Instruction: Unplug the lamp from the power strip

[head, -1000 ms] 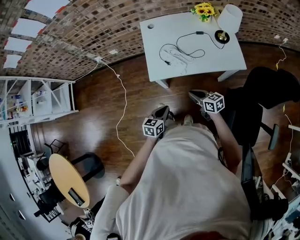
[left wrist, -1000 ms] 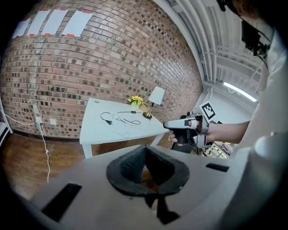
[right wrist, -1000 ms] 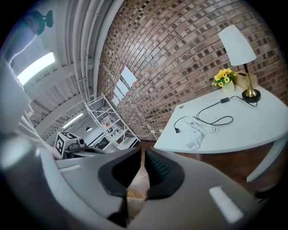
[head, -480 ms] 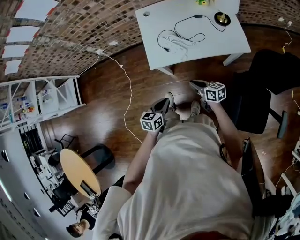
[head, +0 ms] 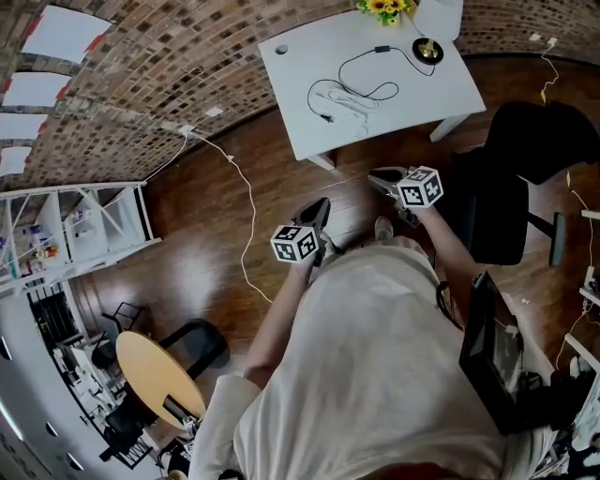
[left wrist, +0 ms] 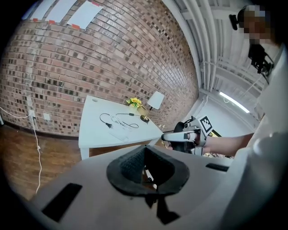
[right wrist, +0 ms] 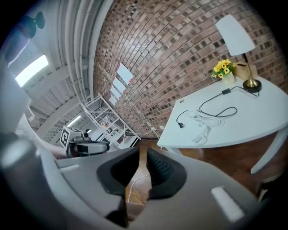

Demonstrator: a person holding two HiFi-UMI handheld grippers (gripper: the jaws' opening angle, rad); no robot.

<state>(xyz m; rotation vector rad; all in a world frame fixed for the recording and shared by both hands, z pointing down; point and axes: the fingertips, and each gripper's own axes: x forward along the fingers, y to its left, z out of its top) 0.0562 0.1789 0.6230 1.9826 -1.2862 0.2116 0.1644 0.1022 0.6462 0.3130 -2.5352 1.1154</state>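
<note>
Left gripper (left wrist: 145, 167): jaws pressed fully together, with nothing between the pads. It is held in the air in front of the person's torso, above the wooden floor (head: 202, 202), and points toward the counter (head: 422, 94).
Right gripper (right wrist: 143, 170): jaws opening, with a narrow slit between the pads. Only the floor shows through the slit and nothing is gripped. It is held level beside the left gripper, well short of the counter.
Gripper contact: neither gripper touches the lamp, its cord or the power strip.
Lamp (right wrist: 237, 35): stands upright at the far right corner of the counter, close to the brick wall (head: 141, 84). It has a white shade, a thin stem and a round brass-coloured base.
Lamp cord (right wrist: 212, 99): black. It runs from the lamp base across the counter top, forms a loose loop, and ends in a dark plug (head: 324, 118).
Plug position: it lies on the counter top at the edge of the white cable bundle. At this range it cannot be resolved whether it is seated in a socket.
Power strip (right wrist: 201, 130): white. It lies flat near the middle of the counter, with its white cable coiled beside it.
Flowers (head: 380, 6): yellow, just beside the lamp at the rear counter edge.
Chair (head: 525, 141): black, on the floor to the right of the counter.
Shelf rack (head: 94, 225): white, against the wall at far left.
Floor cable (head: 248, 216): thin and white, trailing from the wall across the floor.
</note>
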